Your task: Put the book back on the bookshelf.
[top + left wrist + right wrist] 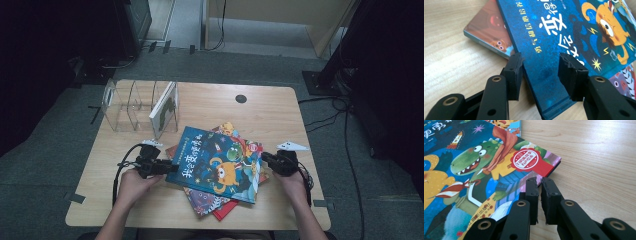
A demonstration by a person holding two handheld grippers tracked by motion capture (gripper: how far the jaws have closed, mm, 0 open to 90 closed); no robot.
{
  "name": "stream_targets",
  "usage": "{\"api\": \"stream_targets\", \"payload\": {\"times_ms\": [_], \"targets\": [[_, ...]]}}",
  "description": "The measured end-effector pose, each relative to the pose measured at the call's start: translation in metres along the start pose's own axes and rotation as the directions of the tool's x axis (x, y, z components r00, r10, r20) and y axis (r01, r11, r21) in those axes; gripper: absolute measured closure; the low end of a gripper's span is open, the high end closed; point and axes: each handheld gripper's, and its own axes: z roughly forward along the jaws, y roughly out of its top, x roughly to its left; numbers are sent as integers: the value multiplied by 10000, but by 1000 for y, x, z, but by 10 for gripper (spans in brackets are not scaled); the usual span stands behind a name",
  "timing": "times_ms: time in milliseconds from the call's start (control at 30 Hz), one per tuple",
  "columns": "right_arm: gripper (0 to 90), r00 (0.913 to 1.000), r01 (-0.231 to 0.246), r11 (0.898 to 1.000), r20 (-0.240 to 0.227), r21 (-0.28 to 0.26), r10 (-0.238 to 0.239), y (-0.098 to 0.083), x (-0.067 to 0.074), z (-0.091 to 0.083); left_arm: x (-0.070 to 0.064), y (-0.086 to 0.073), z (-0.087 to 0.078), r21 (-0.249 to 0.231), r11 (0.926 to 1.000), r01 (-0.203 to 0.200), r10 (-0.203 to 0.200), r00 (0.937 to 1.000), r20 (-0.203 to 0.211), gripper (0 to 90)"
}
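Blue book (217, 164) gripped at both edges (atop a loose stack)

Right tongs (538, 185) were clenched on its edge; left tongs (541, 71) straddled, unclosed — a lopsided lift was risked.

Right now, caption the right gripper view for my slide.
Right gripper nearly shut at the edge of the blue dinosaur picture book.

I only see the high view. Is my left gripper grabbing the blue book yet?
Observer: No. The left gripper is open, with one jaw on either side of the blue book's edge.
Operator: And my right one?
Observer: The right gripper has its jaws nearly together at the book's edge. I cannot tell whether they pinch it.
Operator: What's drawn near that corner?
Observer: A round red badge, next to a green dinosaur.
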Motion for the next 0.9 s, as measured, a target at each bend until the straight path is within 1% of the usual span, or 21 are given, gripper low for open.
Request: {"api": "stream_targets", "payload": {"times_ms": [167, 200, 267, 300, 367, 400, 433, 500, 533, 567, 600, 633, 667, 733, 767, 800, 867, 900], "targets": [[845, 9999, 3, 10000, -114, 34, -3, -1, 1, 0, -5, -7, -2, 38, 10000, 28, -28, 10000, 72, 549], [854, 9999, 2, 10000, -148, 47, -2, -1, 2, 0, -6, -9, -3, 18, 9999, 106, -106, 9999, 97, 537], [856, 9998, -2, 10000, -181, 55, 3, -1, 2, 0, -8, -10, -3, 52, 9999, 131, -131, 9999, 95, 536], [859, 9998, -7, 10000, -201, 50, 8, -2, 2, 0, -9, -11, -4, 92, 9999, 70, -71, 9999, 78, 536], [867, 9997, 66, 9999, -224, 82, -64, -2, 3, 1, -11, -13, -4, 134, 9999, 19, -20, 10000, 27, 533], [870, 9995, 140, 9999, -275, 79, -137, -2, 4, 0, -13, -15, -5, 129, 9998, 120, -121, 9999, 29, 530], [870, 9995, 140, 9999, -275, 79, -137, -2, 4, 0, -13, -15, -5, 129, 9998, 120, -121, 9999, 29, 531], [877, 9995, 148, 9999, -293, 68, -146, -2, 6, 0, -17, -18, -6, 163, 9999, -13, 15, 9999, -133, 532], [895, 9990, 225, 9997, -376, 38, -224, -2, 6, 1, -20, -20, -7, 129, 9998, -123, 126, 9995, -298, 543], [895, 9990, 225, 9997, -376, 38, -224, -2, 6, 1, -20, -20, -7, 129, 9998, -123, 126, 9995, -298, 548], [900, 9990, 62, 10000, -439, 4, -62, -1, 7, 3, -20, -21, -8, 116, 9997, -208, 212, 9993, -322, 550], [900, 9990, 62, 10000, -439, 4, -62, -1, 7, 3, -19, -21, -8, 100, 9997, -213, 216, 9993, -301, 550], [897, 9991, 142, 9999, -403, -29, -143, 1, 9, 6, -17, -22, -9, 121, 9998, -135, 138, 9996, -248, 546], [894, 9990, 190, 9998, -400, -27, -191, 1, 10, 7, -12, -21, -9, 171, 9999, 9, -2, 9994, -358, 534], [884, 9989, 380, 9993, -283, -19, -381, 2, 12, 7, -11, -21, -9, 159, 9999, 61, -54, 9991, -428, 519], [890, 9975, 702, 9975, -66, -17, -702, 3, 15, 8, -9, -21, -10, 91, 9999, 94, -90, 9990, -445, 497], [900, 9974, 712, 9975, -54, -21, -712, 3, 16, 8, -5, -21, -12, 36, 9999, 169, -167, 9990, -420, 493], [900, 9981, 606, 9982, -143, -42, -607, 3, 15, 9, -3, -20, -12, 1, 9999, 145, -145, 9989, -444, 489]]}}
